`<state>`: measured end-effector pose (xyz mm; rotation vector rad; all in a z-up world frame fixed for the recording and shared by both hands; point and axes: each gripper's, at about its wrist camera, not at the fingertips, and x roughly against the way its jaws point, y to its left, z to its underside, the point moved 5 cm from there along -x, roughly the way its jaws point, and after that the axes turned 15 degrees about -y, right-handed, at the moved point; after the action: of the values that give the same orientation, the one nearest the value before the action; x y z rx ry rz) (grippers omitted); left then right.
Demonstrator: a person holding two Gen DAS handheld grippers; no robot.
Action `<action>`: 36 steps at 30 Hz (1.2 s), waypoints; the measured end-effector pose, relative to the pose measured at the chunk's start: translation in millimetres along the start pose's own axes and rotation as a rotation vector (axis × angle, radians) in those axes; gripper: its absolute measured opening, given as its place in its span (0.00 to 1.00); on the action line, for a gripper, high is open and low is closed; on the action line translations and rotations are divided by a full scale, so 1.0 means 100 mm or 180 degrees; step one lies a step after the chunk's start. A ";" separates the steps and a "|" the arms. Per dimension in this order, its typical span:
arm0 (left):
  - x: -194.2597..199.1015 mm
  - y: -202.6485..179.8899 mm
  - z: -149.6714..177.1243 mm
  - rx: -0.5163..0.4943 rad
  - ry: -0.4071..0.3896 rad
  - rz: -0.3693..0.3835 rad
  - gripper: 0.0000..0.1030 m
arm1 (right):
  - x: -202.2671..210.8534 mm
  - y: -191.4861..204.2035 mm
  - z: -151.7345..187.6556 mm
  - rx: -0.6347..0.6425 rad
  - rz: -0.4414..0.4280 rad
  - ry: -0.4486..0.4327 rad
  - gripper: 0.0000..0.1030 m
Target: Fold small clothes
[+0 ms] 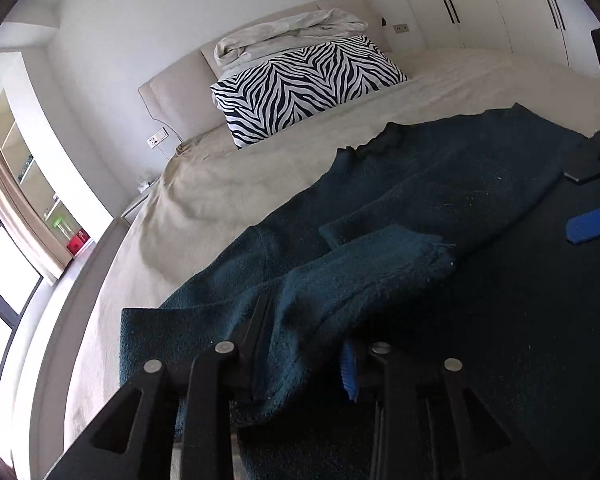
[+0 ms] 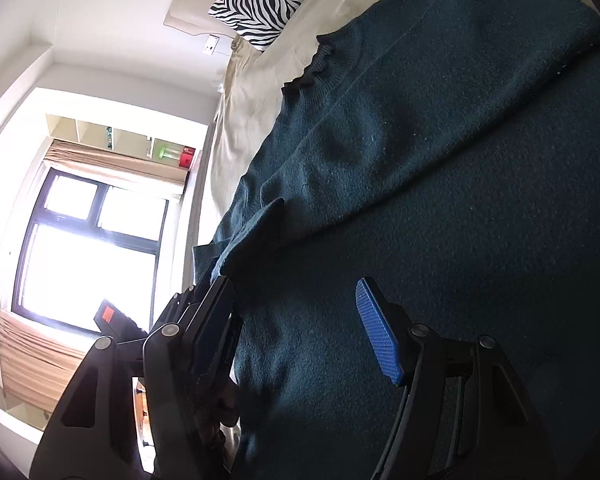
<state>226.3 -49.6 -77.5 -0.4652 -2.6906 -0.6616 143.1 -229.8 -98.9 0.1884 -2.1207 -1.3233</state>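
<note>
On the bed (image 1: 228,184), over its beige cover, a dark teal knit sweater (image 1: 440,184) lies spread out, ruffled neckline (image 1: 384,140) pointing toward the headboard (image 1: 172,96), and one sleeve (image 1: 380,264) is folded across the body with its cuff lying on top of the torso. Left gripper (image 1: 306,360) sits down low at the near edge of the sweater with its jaws partly closed, and there's a fold of the teal knit bunched up between them, so it looks like it's got hold of the fabric at the sleeve/shoulder side. Right gripper (image 2: 300,328) is over the middle of the sweater with jaws spread wide, blue pad (image 2: 380,332) of one finger facing in, nothing between them but the flat knit underneath; can't tell whether the tips actually touch the cloth. From the left wrist view the right gripper shows at the far right edge above the sweater. Zebra-print pillow (image 1: 300,88) is up by the headboard with a crumpled cream blanket (image 1: 284,36) piled on it, well apart from the sweater. Window (image 2: 88,248) with tan curtains off to the side.
</note>
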 end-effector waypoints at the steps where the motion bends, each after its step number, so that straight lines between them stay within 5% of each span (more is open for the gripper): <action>1: 0.03 0.05 0.05 0.0099 0.0015 0.0012 0.39 | -0.09 0.01 -0.02 -0.0060 -0.0038 0.0049 0.62; 13: 0.14 0.19 0.10 0.0676 0.0012 0.0126 0.39 | -1.28 0.42 0.22 -0.0499 -0.0269 0.0671 0.59; 15: 0.18 0.22 0.08 0.0771 0.0008 0.0175 0.40 | -1.41 0.48 0.23 -0.0407 -0.0241 0.0726 0.27; 18: 0.30 0.33 0.04 0.0982 -0.0076 0.0227 0.57 | -1.43 0.56 0.12 -0.0246 -0.0175 0.0630 0.10; 26: 0.44 0.93 -0.03 0.1747 -0.0297 0.0089 0.59 | -0.91 0.70 -0.56 0.0811 0.0294 0.0208 0.07; 31: 0.19 1.32 0.20 0.2422 -0.0053 0.0132 0.39 | -0.63 0.45 -1.04 0.1269 0.0724 0.0006 0.07; 36: 0.03 1.37 0.26 0.2553 0.0023 0.0192 0.25 | -0.54 0.25 -1.26 0.1509 0.0970 -0.0077 0.07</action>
<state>270.1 78.8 -45.0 -0.3107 -2.6314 0.4390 263.4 -290.5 -63.0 0.0381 -2.3422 -0.6419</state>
